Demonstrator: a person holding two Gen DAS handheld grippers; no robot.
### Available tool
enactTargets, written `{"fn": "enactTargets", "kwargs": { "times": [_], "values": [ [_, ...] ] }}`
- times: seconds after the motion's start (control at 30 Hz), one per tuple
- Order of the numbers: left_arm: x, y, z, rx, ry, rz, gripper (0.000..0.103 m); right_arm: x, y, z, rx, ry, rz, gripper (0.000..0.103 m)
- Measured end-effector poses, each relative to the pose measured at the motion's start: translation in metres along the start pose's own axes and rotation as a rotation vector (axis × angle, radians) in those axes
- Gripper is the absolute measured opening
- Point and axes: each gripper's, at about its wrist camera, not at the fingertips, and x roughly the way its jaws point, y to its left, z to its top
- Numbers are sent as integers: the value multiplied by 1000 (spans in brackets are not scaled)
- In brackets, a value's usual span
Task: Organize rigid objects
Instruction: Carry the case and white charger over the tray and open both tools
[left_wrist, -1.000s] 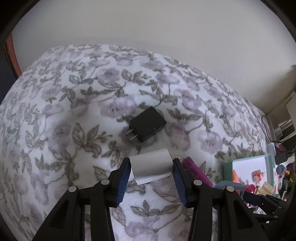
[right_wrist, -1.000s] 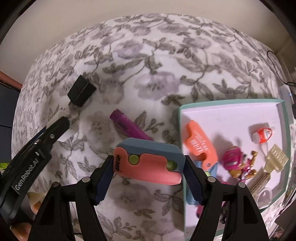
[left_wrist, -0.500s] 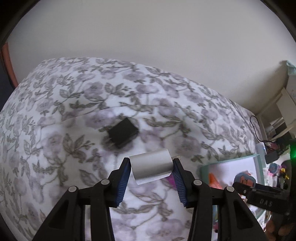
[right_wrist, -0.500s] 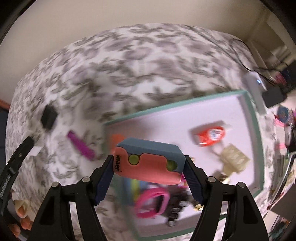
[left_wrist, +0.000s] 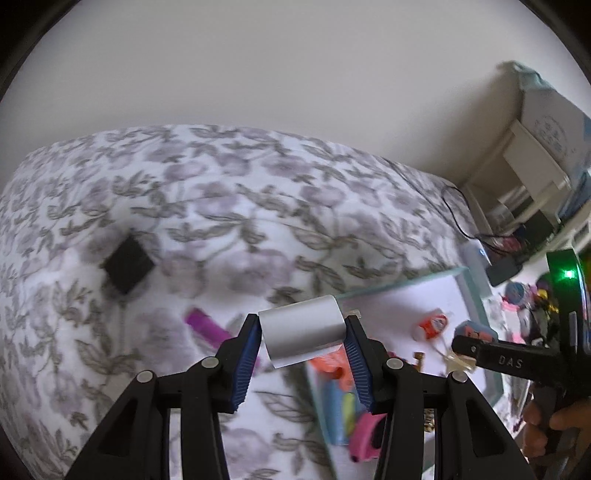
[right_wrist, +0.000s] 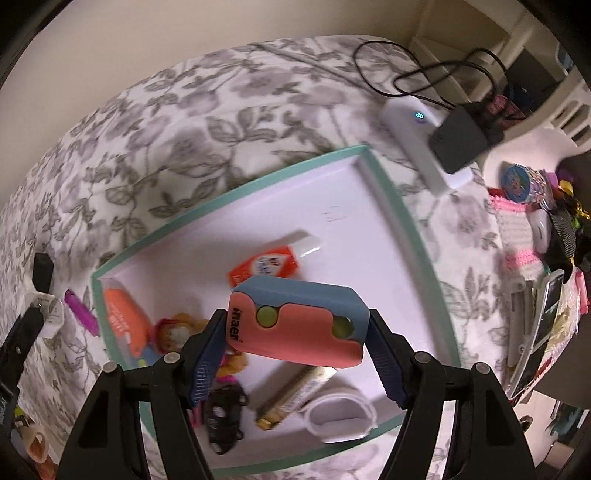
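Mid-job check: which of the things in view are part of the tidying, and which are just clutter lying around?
Part of the job:
- silver cylinder in the left gripper
- pink-and-blue case in the right gripper
- teal-rimmed tray
- black plug adapter and purple marker, loose on the bedspread

Just lying about:
- white power bank with black cable
- side-table clutter

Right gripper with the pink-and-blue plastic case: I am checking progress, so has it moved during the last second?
Yes. The right gripper, shut on the pink-and-blue plastic case, went from the floral bedcover to over the teal-rimmed white tray.
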Motion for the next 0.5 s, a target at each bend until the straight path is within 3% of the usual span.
{"fn": "enactTargets", "kwargs": {
  "times": [0.3,0.5],
  "values": [
    [33,-37,-13,65,87,-20,49,2,-17,1,3,-19,-28,74],
    [51,-42,-19,66,126,-12,49,15,-26,4,38,-14,-19,74]
  ]
}}
